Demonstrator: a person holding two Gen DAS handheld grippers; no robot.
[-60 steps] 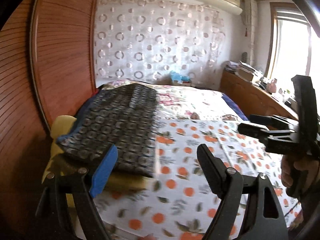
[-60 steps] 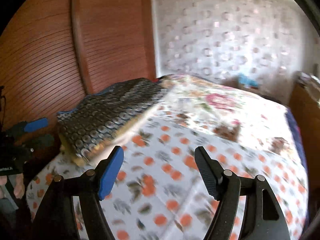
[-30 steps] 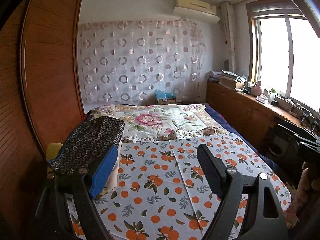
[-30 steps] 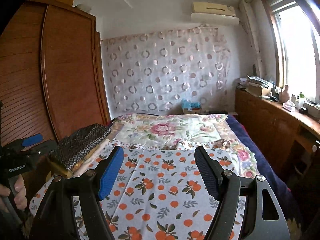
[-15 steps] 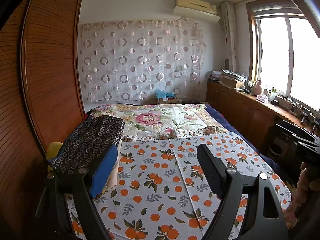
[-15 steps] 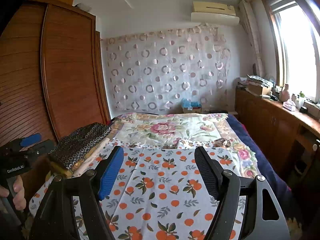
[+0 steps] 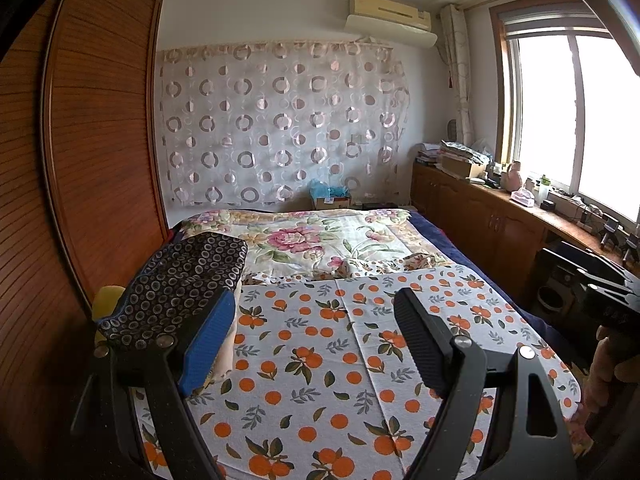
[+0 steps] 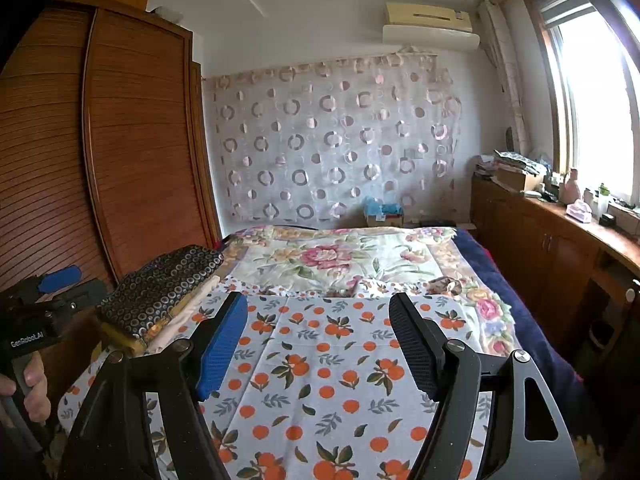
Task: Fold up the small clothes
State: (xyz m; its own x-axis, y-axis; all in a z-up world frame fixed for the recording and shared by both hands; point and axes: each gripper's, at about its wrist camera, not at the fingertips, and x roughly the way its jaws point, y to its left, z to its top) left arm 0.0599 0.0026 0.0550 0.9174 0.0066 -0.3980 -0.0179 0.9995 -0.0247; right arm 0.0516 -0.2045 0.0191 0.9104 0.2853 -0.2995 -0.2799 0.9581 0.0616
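Note:
A stack of folded clothes, topped by a dark garment with a ring pattern [image 7: 180, 280] [image 8: 160, 288], lies at the bed's left edge on a yellow and a cream piece. My left gripper [image 7: 316, 324] is open and empty, held above the near end of the bed, right of the stack. My right gripper [image 8: 318, 328] is open and empty, held over the orange-print sheet [image 8: 320, 380]. The left gripper shows at the left edge of the right wrist view, the right one at the right edge of the left wrist view.
The bed carries an orange-print sheet [image 7: 340, 360] in front and a floral quilt [image 7: 320, 240] behind. A wooden wardrobe [image 7: 80, 160] stands to the left. A wooden cabinet [image 7: 500, 224] with clutter runs under the window on the right. A patterned curtain hangs on the back wall.
Both grippers have drawn back and lifted away from the folded stack, which was close in front two seconds ago. In the last half second the views have hardly moved.

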